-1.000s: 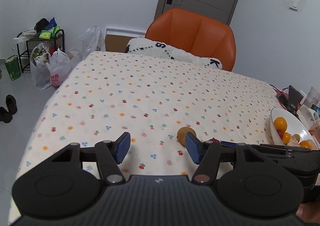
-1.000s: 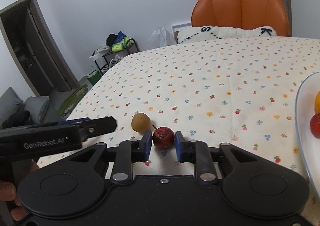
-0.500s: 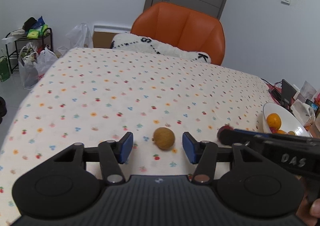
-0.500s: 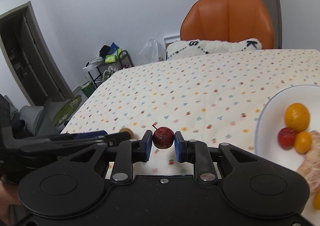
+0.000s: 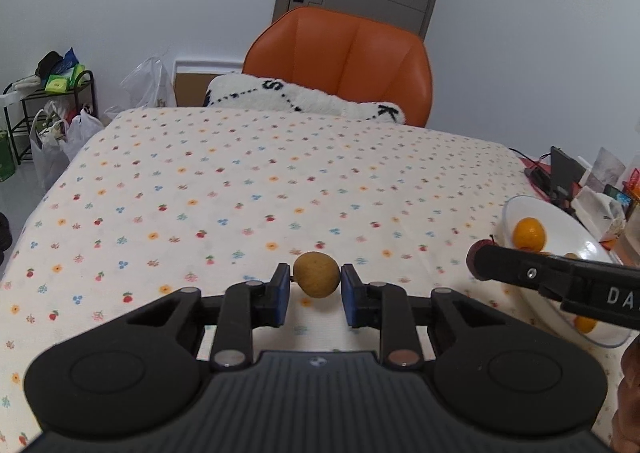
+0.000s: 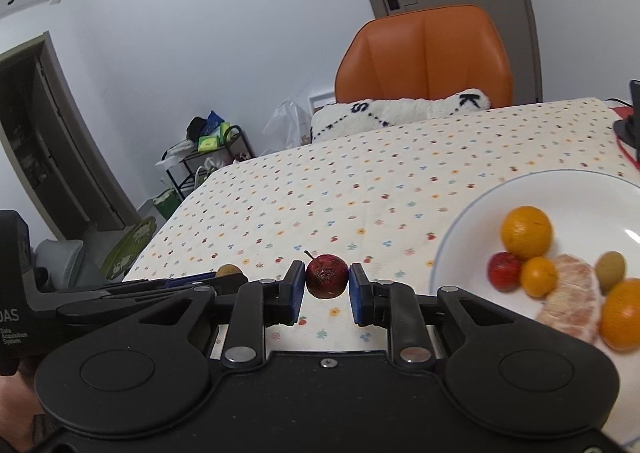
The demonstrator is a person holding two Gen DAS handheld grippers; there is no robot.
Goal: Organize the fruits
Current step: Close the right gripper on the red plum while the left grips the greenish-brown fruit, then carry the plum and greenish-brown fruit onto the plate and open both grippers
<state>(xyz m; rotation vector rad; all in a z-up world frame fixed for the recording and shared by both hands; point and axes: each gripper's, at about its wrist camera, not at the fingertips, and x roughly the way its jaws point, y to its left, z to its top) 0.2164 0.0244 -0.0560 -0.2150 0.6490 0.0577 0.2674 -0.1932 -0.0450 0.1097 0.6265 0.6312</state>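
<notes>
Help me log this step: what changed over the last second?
The left gripper swung over to the brown fruit and closed on it. The right gripper lifted the red fruit and carried it toward the plate. The plate's fruit stayed put.

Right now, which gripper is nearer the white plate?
Right. The right gripper, holding the red fruit, is beside the white plate; the left gripper is farther left.
</notes>
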